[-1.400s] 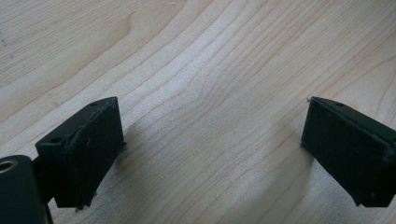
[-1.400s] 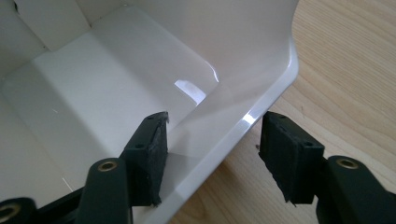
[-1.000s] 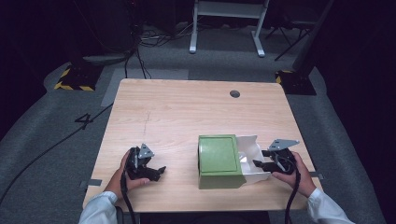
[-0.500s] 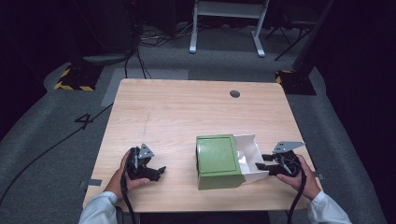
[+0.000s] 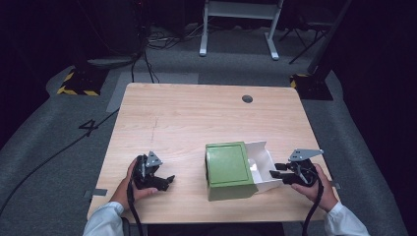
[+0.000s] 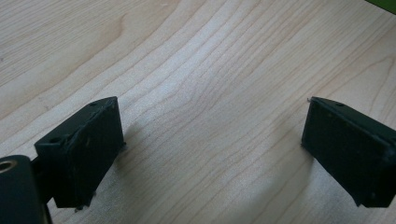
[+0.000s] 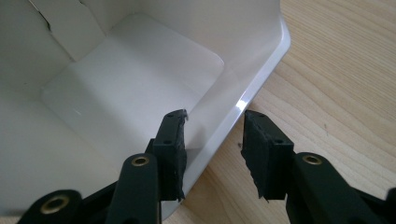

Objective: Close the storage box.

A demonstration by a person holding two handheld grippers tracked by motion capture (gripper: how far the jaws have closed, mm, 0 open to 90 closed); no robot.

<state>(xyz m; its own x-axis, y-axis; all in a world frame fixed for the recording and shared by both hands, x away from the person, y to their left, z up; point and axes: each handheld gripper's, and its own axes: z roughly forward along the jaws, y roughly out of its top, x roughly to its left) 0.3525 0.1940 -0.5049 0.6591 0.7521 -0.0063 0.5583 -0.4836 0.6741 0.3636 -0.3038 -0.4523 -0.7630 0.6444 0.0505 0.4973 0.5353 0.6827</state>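
Right gripper view puts us right at the action: the right gripper straddles the open flap of the box, one jaw inside over the white inner face, the other outside over the wood, and the jaws have just been closing in on it; there's a sliver of gap on the outer side, so the pads aren't clamped on the flap yet. From the high view, the box sits on the near right part of the table, directly to the left of the right gripper, its white open end facing that hand and its long axis running left to right. The right hand is plainly the nearer one. The left gripper rests well apart on the near left, jaws spread wide over bare wood. The box is green outside, white within, thin cardboard.
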